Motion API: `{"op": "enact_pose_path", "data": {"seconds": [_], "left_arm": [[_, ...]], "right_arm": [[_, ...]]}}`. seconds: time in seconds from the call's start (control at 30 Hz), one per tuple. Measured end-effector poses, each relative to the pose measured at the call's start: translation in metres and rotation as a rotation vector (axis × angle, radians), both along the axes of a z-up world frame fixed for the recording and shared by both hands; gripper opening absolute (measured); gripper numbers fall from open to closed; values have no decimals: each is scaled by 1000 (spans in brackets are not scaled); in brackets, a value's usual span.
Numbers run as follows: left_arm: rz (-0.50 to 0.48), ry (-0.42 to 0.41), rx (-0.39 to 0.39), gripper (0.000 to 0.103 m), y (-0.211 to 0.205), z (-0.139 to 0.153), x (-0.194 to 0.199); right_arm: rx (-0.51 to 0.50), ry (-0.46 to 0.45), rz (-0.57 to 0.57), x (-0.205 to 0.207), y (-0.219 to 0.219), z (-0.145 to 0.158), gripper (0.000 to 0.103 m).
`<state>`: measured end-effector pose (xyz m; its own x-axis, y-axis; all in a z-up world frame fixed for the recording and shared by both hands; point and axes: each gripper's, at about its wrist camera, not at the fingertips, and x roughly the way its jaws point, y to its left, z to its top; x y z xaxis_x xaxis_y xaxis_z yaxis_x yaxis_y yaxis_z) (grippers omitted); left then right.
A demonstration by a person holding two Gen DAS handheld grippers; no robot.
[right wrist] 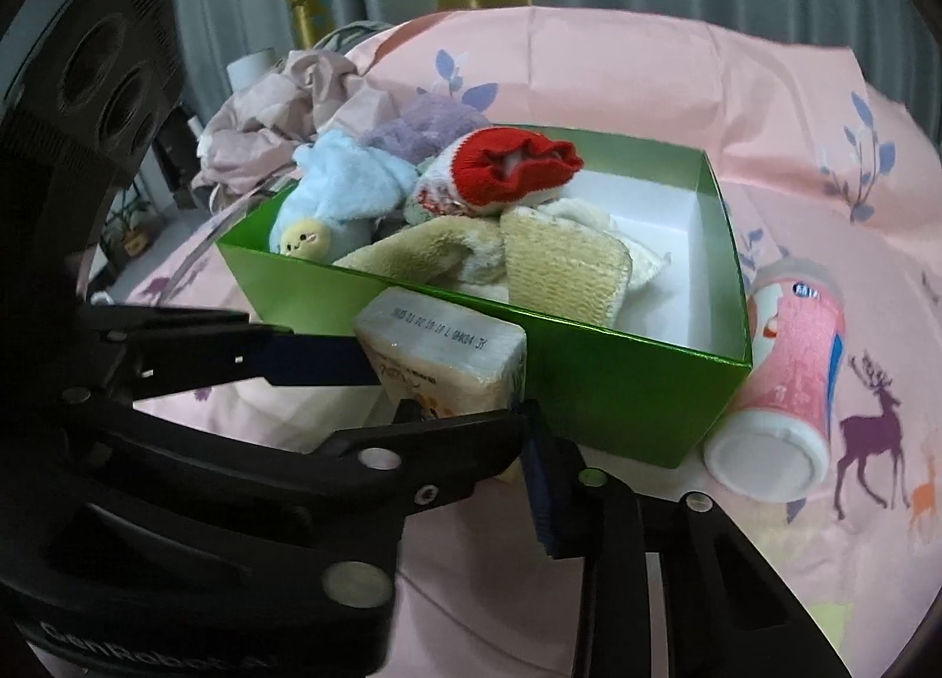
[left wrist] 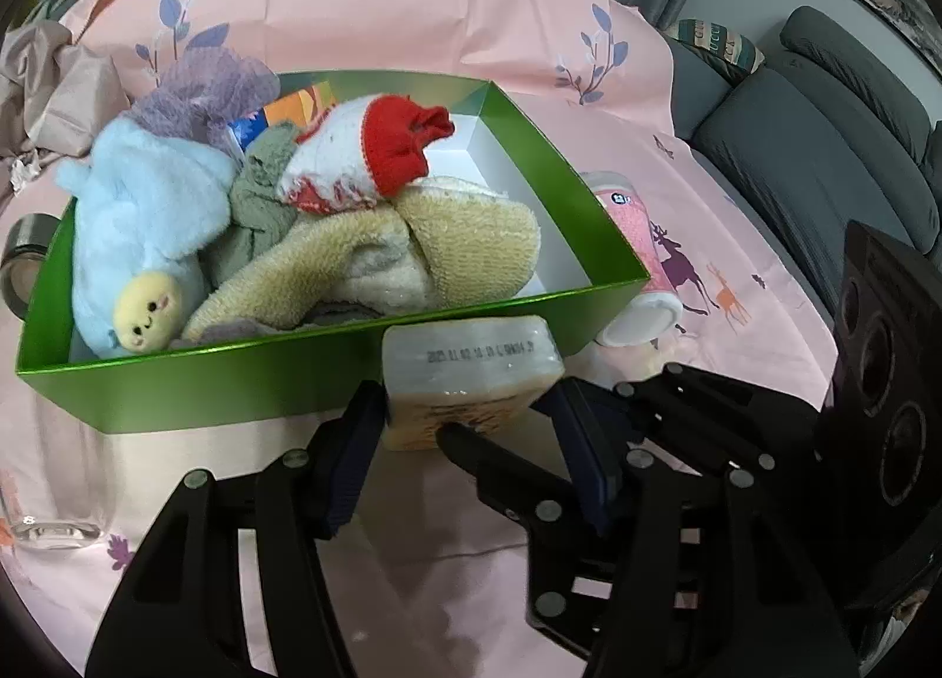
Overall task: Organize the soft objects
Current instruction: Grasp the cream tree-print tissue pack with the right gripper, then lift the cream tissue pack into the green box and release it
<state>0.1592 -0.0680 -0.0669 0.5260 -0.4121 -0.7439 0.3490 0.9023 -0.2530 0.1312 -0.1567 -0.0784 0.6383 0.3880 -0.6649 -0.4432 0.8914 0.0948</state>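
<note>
**A:** What lies around it, starting from the left?

**B:** A roll of tape (left wrist: 23, 260) sits at the far left, just beside the green box (left wrist: 235, 389). A crumpled pinkish cloth (left wrist: 53, 83) is heaped behind it. All of this rests on a worktop under a pink sheet (left wrist: 412, 1) printed with leaves and deer.

**A:** And in the box?

**B:** A pale blue plush doll (left wrist: 147, 207) with a yellow face fills the left end, and a purple fluffy piece (left wrist: 200, 89) hangs over the rim behind it. Then come a grey-green cloth (left wrist: 259, 195), a white sock with a red cuff (left wrist: 347, 148) and a beige fleece (left wrist: 459, 242). The right end shows bare white floor.

**A:** Where is the tissue pack?

**B:** The tissue pack (left wrist: 471, 354) is outside the box, up against the near wall, which stands directly behind it. It is a cream block in clear wrap, with a printed date line on its top face.

**A:** The grippers?

**B:** The left hand-held gripper (left wrist: 465, 404) is clamped on the tissue pack, with one blue pad on each side. The right hand-held gripper (right wrist: 471, 413) reaches in from the right. One of its fingers crosses the pack's lower face, between the left one's fingers. I cannot tell whether it grips.

**A:** Further right?

**B:** A pink canister (left wrist: 642, 260) lies on its side against the box's right corner. A grey sofa (left wrist: 812, 148) stands beyond the worktop.
</note>
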Motion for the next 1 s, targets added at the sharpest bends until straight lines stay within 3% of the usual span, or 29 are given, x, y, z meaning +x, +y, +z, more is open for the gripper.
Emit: {"op": "enact_pose_path", "data": {"seconds": [0.4, 0.67, 1.0], "left_arm": [[-11, -157, 6, 55, -1, 58, -17], [29, -235, 32, 55, 7, 88, 20], [46, -230, 19, 55, 18, 112, 57]], "right_arm": [[55, -132, -1, -23, -8, 51, 30], [49, -210, 2, 16, 2, 85, 30], [46, -238, 7, 54, 13, 107, 30]]}}
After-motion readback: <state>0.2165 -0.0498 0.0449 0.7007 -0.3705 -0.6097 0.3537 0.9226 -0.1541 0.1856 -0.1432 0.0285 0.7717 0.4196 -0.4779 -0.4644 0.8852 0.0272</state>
